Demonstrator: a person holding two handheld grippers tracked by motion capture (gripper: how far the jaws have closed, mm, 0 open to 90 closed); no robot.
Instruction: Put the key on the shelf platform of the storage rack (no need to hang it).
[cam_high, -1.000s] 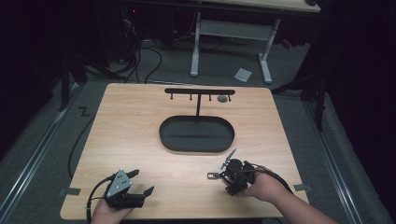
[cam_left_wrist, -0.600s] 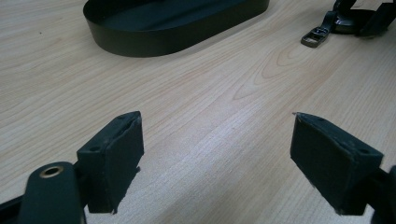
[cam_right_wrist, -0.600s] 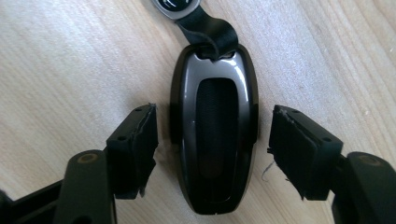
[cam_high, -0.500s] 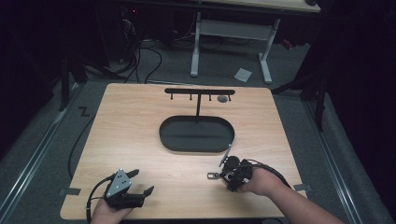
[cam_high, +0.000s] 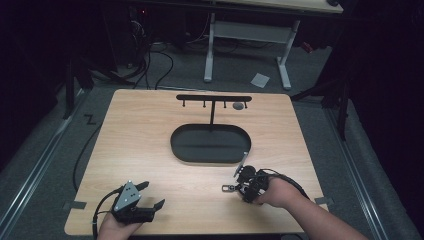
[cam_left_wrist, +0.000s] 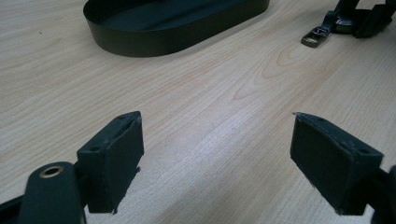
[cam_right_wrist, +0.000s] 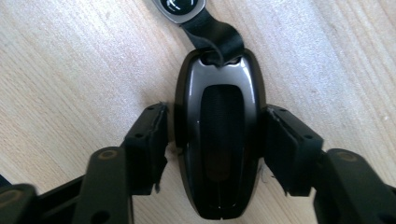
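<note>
Right gripper (cam_right_wrist: 215, 140) clamps a dark key fob (cam_right_wrist: 218, 140) (strap attached) on the wooden table (cam_high: 150, 135); left gripper (cam_left_wrist: 217, 158) rests apart — jaws spread, empty; black oval tray (cam_high: 210, 144) beyond.

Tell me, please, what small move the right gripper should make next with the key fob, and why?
Probably lift it slightly. The right gripper has its jaws against both sides of the key fob, which lies on the table, with the hook stand beyond the tray.

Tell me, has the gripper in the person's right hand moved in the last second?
Yes, slightly. The right gripper has drawn back toward the table's near edge, away from the black oval tray, which stays put.
</note>
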